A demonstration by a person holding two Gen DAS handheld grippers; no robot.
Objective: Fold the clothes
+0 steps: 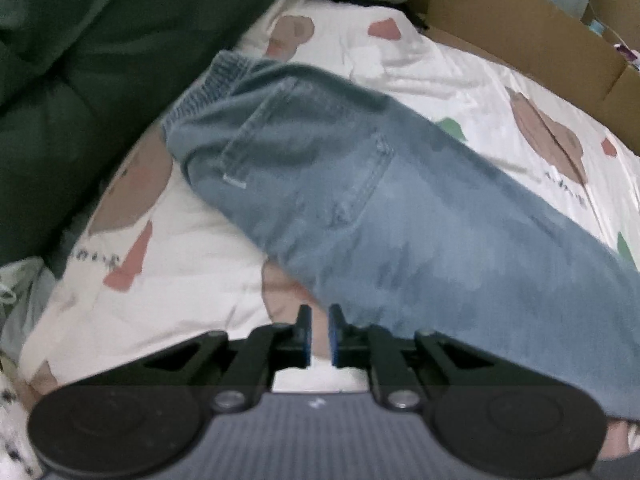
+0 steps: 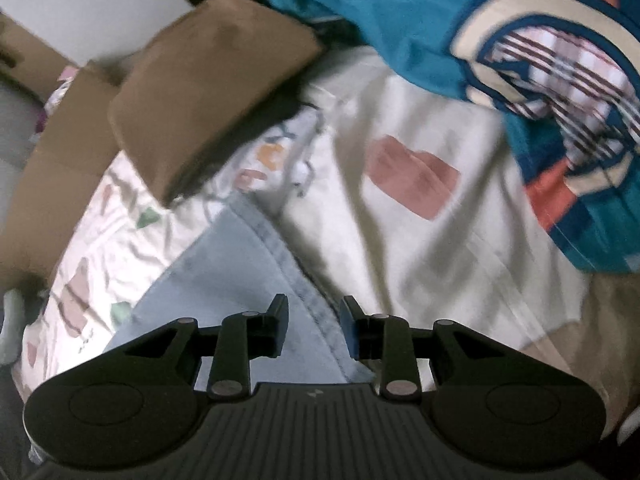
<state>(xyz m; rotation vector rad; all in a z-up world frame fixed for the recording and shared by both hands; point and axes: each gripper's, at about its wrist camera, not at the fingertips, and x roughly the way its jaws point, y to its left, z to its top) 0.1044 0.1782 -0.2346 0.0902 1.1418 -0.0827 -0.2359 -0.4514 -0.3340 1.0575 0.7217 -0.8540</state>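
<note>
the left gripper (image 1: pixel 319 330) has its jaws almost together, with just a thin gap. nothing sits in that gap. you can see the bed sheet (image 1: pixel 192 280) through it. the jaws hang just past the near edge of the jeans (image 1: pixel 360 200) and do not pinch them, as far as the left view shows.

the right gripper (image 2: pixel 314 326) has its jaws partly apart, let go and not squeezing. the stitched edge of the jeans (image 2: pixel 240 280) runs up through the gap between them. the pads do not press on the cloth.

the jeans are light blue and lie flat on the bed, on a white sheet with pink and green shapes. in the left view they stretch across the bed at a slant. the stretchy waistband is at the far end and a back pocket faces up.

a brown cardboard box (image 1: pixel 520 20) stands past the bed. a dark green cushion (image 1: pixel 80 80) is off to one side. in the right view a brown folded thing (image 2: pixel 200 92) lies on the bed, and a bright teal patterned cloth (image 2: pixel 440 20) is heaped at the far side.
</note>
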